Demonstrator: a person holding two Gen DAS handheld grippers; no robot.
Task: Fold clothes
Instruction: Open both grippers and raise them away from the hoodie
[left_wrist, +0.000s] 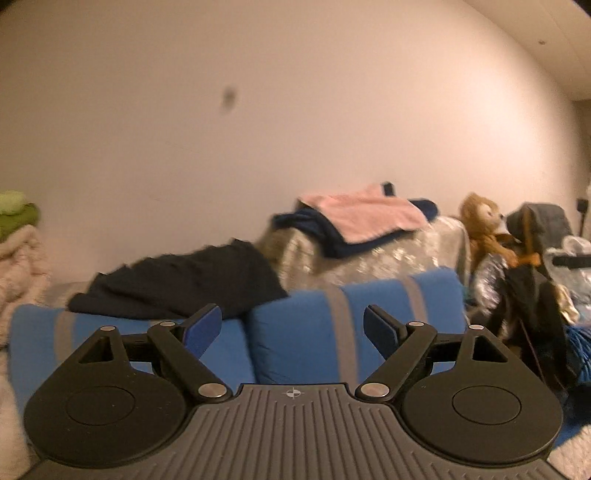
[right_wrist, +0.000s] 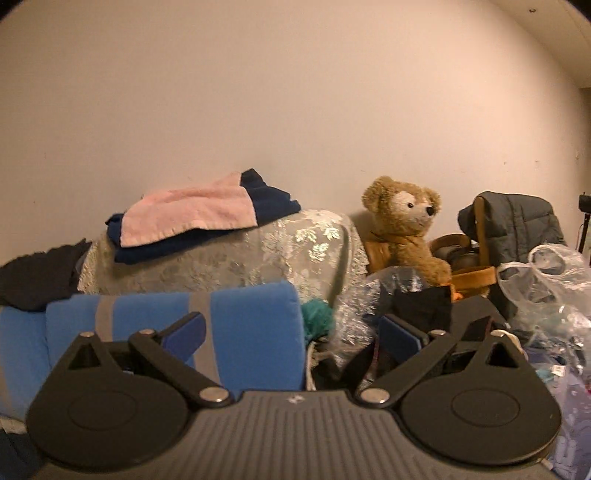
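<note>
A black garment (left_wrist: 177, 284) lies crumpled on top of blue cushions with grey stripes (left_wrist: 351, 332); its edge shows at the far left of the right wrist view (right_wrist: 37, 273). A folded pink towel (left_wrist: 365, 214) rests on a navy cloth on a silver floral cover (left_wrist: 388, 258), and appears again in the right wrist view (right_wrist: 188, 214). My left gripper (left_wrist: 291, 317) is open, held in the air in front of the cushions, with nothing between its blue pads. My right gripper (right_wrist: 291, 325) is open too and holds nothing.
A brown teddy bear (right_wrist: 402, 221) sits against the wall beside a grey jacket (right_wrist: 517, 221) draped over a chair. Clear plastic bags (right_wrist: 546, 273) and clutter fill the right side. Cream and green plush fabric (left_wrist: 18, 229) is piled at the far left.
</note>
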